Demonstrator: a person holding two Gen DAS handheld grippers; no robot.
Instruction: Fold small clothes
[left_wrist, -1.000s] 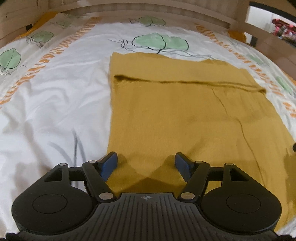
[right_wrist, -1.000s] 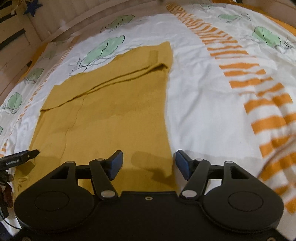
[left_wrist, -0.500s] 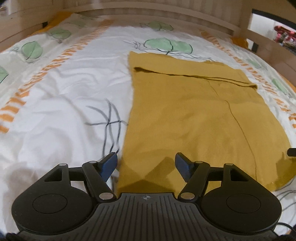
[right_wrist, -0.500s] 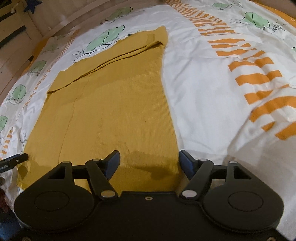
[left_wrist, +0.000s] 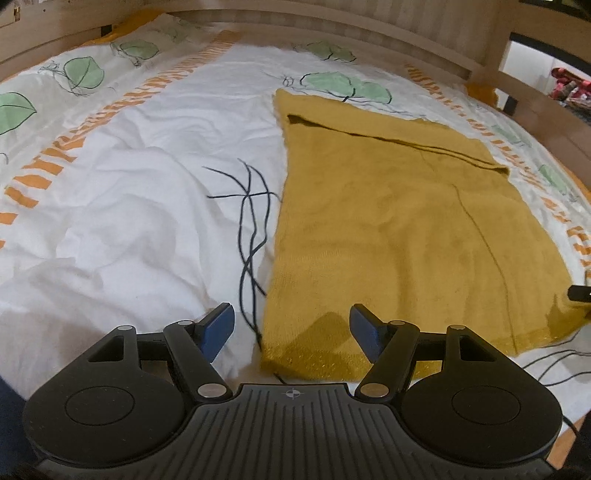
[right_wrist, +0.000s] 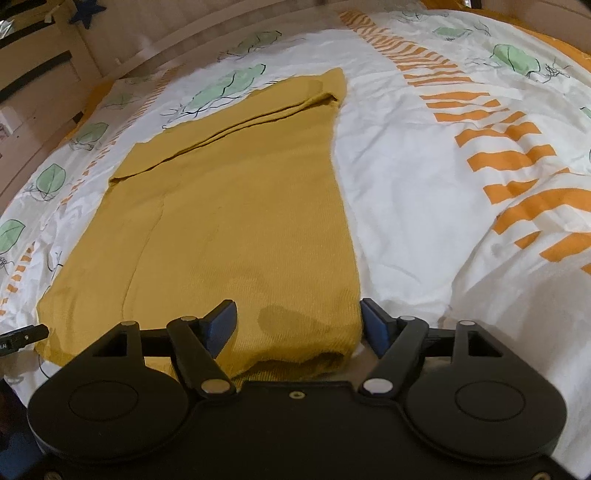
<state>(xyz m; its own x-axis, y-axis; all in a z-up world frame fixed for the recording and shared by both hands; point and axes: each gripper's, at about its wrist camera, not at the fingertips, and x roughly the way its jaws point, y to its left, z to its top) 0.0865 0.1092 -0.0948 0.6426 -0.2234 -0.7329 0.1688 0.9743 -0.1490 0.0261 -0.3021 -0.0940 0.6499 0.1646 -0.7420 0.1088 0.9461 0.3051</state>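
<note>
On bedspread (left_wrist: 140, 192) — mustard garment (left_wrist: 399, 229) flat, seemingly folded.

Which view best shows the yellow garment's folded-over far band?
The left wrist view: the yellow garment lies nearly whole, its folded band crossing the far end with a clear dark edge. The right wrist view shows that band smaller, slanting away.

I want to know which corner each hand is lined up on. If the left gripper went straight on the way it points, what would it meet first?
Most likely the near left corner of the mustard garment, which lies between the open left gripper fingers, on the bedsheet. Its height above the cloth is unclear.
</note>
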